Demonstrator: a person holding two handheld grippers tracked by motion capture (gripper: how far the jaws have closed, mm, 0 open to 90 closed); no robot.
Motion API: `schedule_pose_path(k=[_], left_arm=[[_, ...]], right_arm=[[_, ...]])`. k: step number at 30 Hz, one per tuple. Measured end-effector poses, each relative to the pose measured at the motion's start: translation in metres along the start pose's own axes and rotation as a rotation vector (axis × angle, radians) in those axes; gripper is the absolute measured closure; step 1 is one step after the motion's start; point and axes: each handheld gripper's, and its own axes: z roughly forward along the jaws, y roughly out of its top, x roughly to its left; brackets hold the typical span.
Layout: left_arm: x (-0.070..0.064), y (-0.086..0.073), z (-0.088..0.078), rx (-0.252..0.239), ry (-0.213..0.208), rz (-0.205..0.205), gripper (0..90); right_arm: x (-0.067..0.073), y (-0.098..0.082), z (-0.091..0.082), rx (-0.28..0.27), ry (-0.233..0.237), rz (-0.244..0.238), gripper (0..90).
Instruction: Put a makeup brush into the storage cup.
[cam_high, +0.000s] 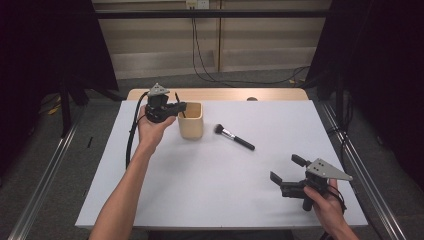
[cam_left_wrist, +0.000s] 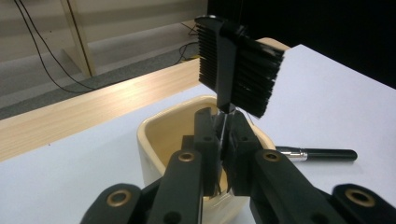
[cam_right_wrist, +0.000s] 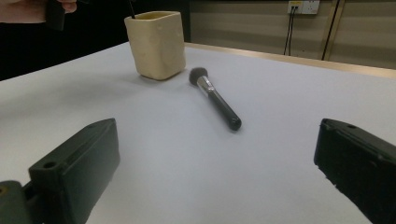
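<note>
We are clamping the left gripper (cam_left_wrist: 223, 135) on the thin stem of a black comb brush (cam_left_wrist: 238, 70), holding it upright over the cream cup (cam_left_wrist: 159, 135) on the desk (cam_high: 210, 190). It's looking light, stiff and slippery, so we're gripping low. The right gripper (cam_high: 287, 172) is gaping open.

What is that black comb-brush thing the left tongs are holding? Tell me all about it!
The black comb brush is small, with a thin stem. One side of its head has stiff comb teeth; the other has dense black bristles. It looks like plastic. The left tongs are shut on its stem, holding it upright with the head on top, just above the opening of the cream cup. Whether its lower end touches the cup is hidden. Only the tongs are seen touching it.
</note>
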Motion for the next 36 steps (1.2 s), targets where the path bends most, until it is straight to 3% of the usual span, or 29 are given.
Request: schedule_pose_path(k=[5, 11, 20, 23, 29, 36], left_arm=[[-0.001, -0.001, 0.001, 0.015, 0.009, 0.009, 83.9], [-0.002, -0.006, 0.004, 0.03, 0.022, 0.019, 73.9], [0.001, -0.008, -0.001, 0.001, 0.039, -0.001, 52.4], [0.002, -0.011, -0.005, -0.024, 0.028, -0.021, 49.6], [0.001, -0.019, -0.008, -0.029, 0.057, -0.034, 28.1], [-0.002, -0.024, -0.019, -0.058, 0.074, -0.02, 16.2]], right_arm=[[0.0, 0.0, 0.001, 0.003, 0.002, -0.01, 0.0], [0.0, 0.0, 0.001, 0.003, 0.002, -0.008, 0.0], [0.0, 0.0, 0.001, 0.001, 0.002, -0.004, 0.0], [0.0, 0.0, 0.001, 0.001, 0.002, -0.004, 0.0], [0.0, 0.0, 0.001, 0.001, 0.001, -0.004, 0.0], [-0.001, 0.0, 0.001, -0.001, 0.001, -0.004, 0.0]])
